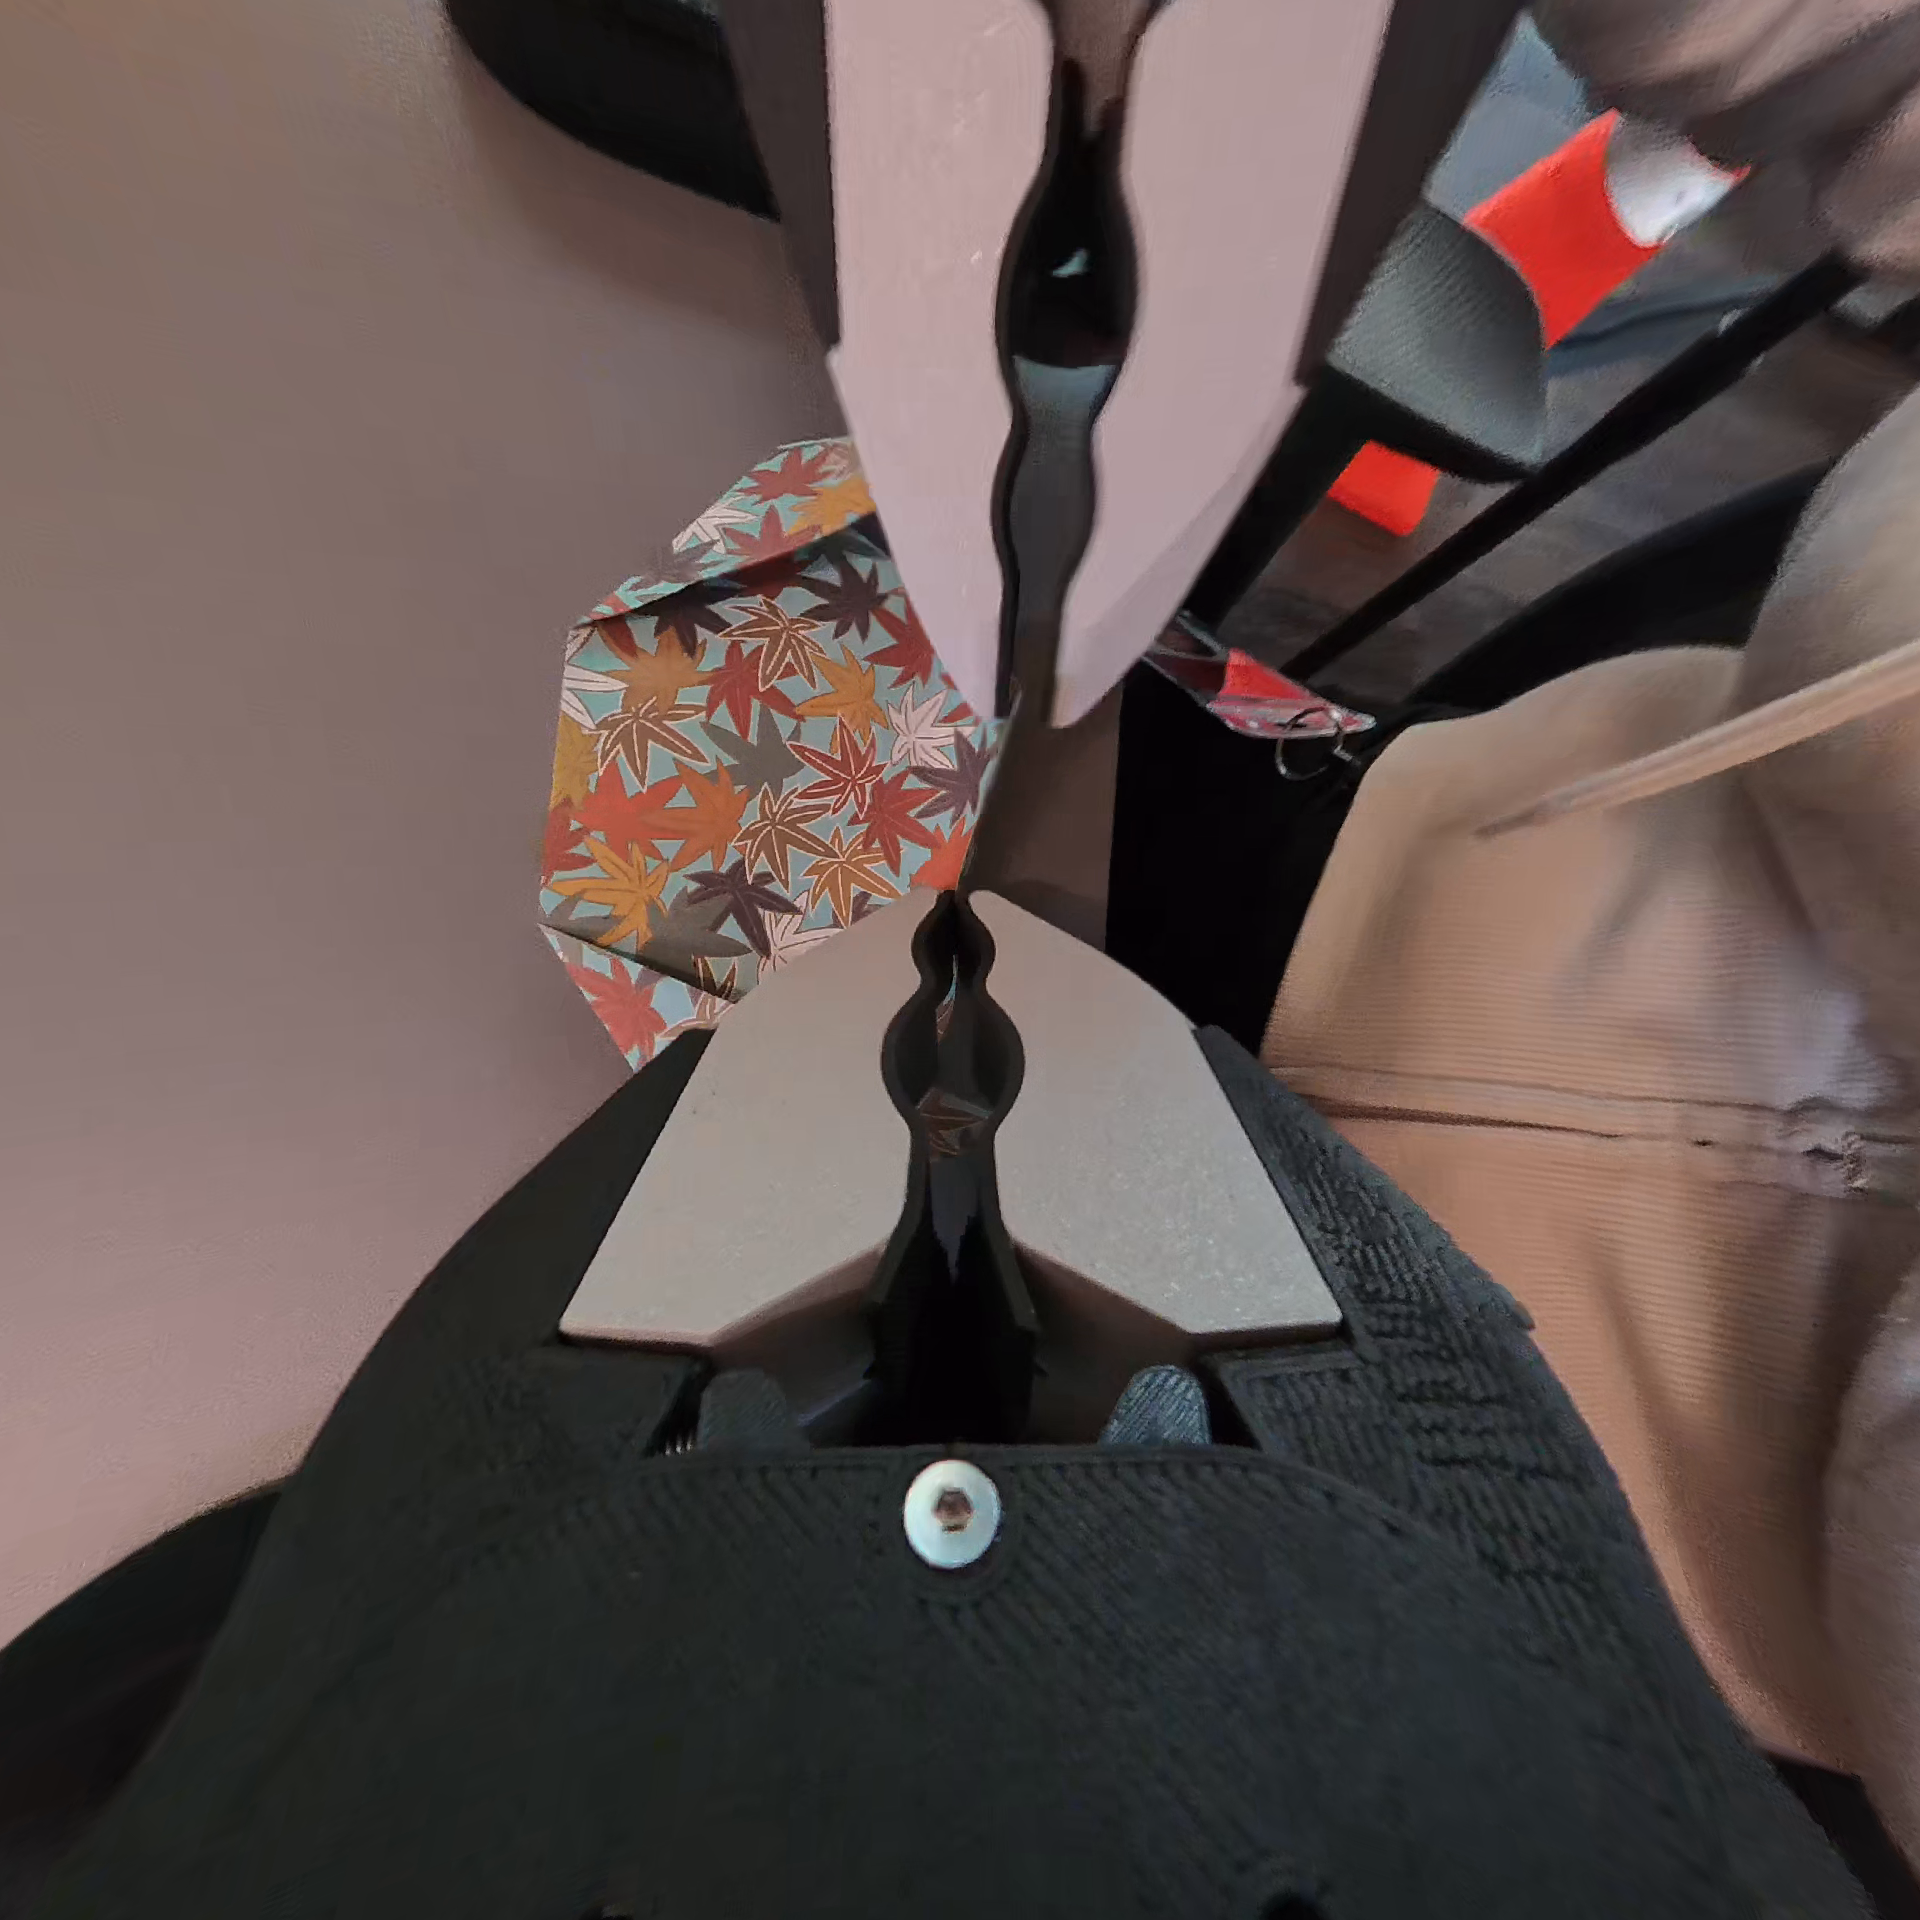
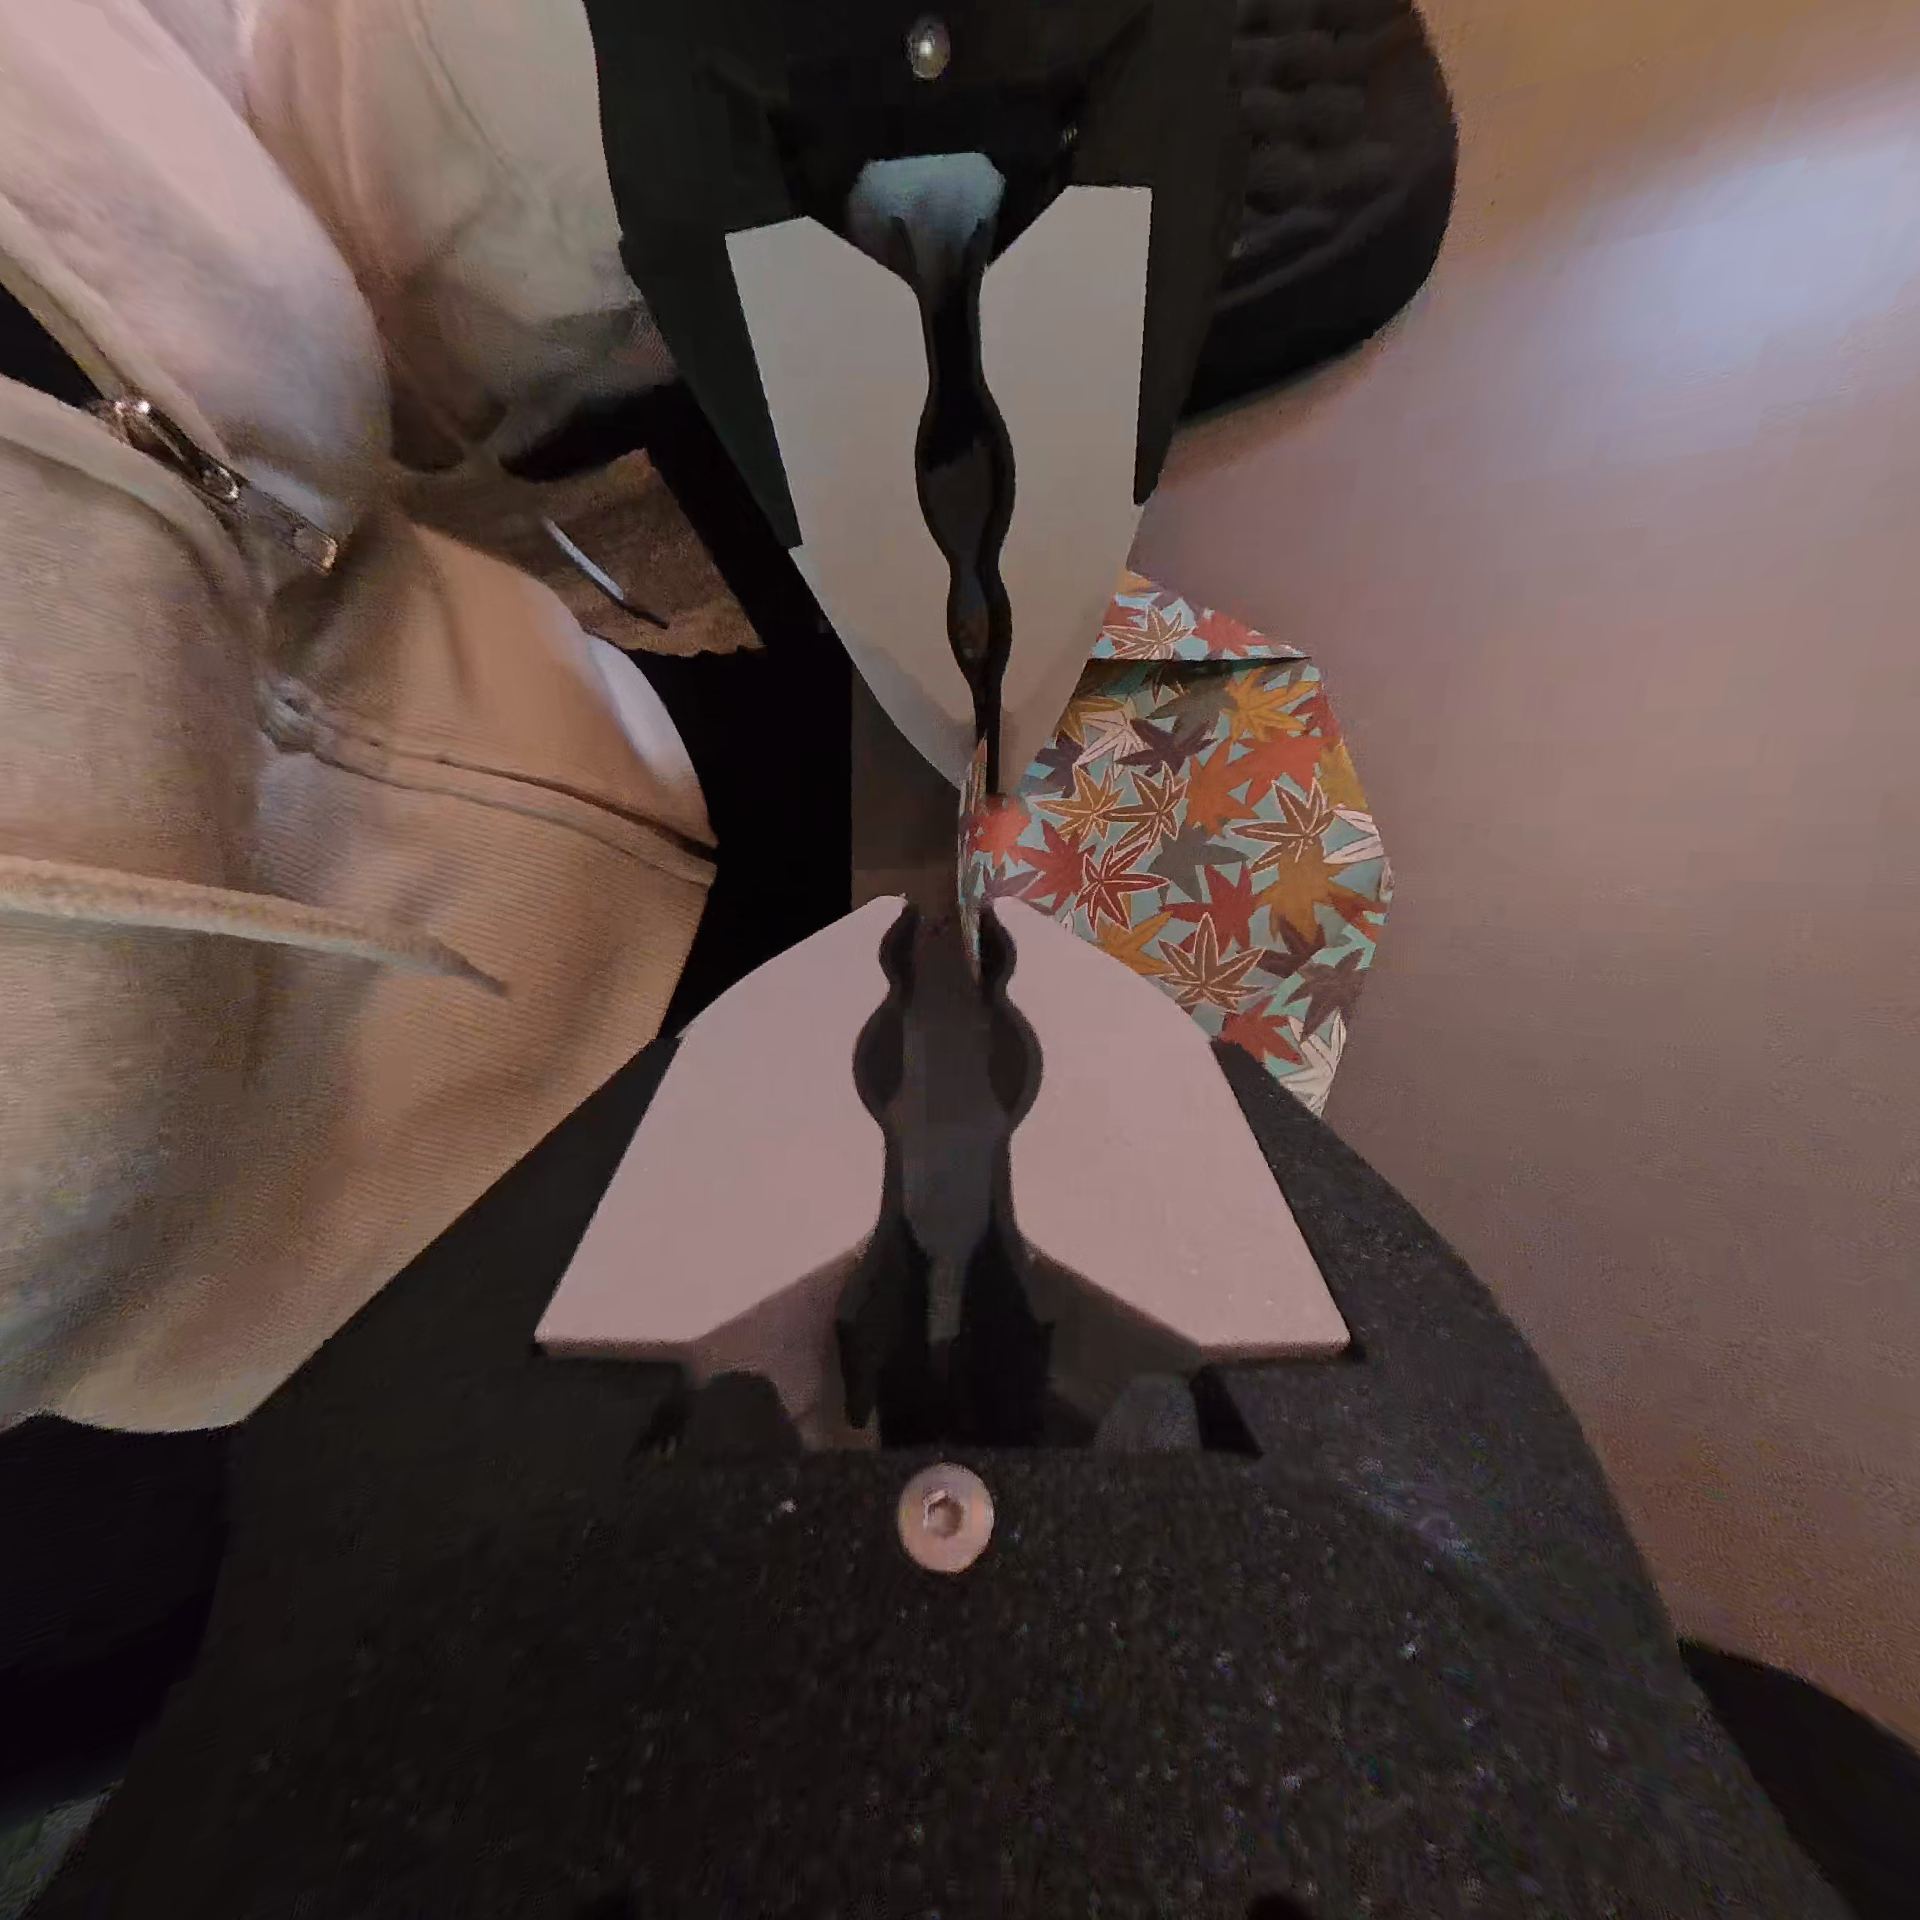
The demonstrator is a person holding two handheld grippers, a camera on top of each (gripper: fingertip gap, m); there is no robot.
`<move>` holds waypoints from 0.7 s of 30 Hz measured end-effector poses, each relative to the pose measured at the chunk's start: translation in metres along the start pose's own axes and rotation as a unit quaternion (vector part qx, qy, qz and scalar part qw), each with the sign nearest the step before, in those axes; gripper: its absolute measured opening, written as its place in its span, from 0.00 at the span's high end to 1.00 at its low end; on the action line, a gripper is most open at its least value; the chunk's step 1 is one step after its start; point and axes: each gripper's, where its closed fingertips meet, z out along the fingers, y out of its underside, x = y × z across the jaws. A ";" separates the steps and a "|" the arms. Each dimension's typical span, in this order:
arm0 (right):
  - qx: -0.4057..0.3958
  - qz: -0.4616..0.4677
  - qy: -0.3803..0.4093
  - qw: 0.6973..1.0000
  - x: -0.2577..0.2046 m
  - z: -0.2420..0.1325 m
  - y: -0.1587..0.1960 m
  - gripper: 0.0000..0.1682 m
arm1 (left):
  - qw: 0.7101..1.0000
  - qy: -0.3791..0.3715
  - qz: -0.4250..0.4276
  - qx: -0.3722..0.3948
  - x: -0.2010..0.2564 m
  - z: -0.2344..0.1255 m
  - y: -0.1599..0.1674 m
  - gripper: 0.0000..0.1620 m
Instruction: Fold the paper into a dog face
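The left gripper (image 1: 961, 904) was clamped on the folded leaf-print paper (image 1: 748, 748) at one edge. The right gripper (image 2: 951, 909) pinched the same edge opposite. The step appeared to be creasing; the next move called for coordinated pressing.

Dim, warm indoor lighting in both views. Strong fisheye bending toward the edges. Soft pale glare on the table (image 2: 1704, 270) at upper right of the right wrist view. Motion blur across the beige jacket (image 1: 1621, 1039) and the upper right corner of the left wrist view. Sharp focus on the leaf-patterned paper (image 1: 748, 769).
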 end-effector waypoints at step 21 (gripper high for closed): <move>-0.016 -0.016 0.023 0.999 0.009 0.004 -0.004 1.00 | 0.990 0.056 -0.035 0.124 -0.020 -0.052 -0.034 0.98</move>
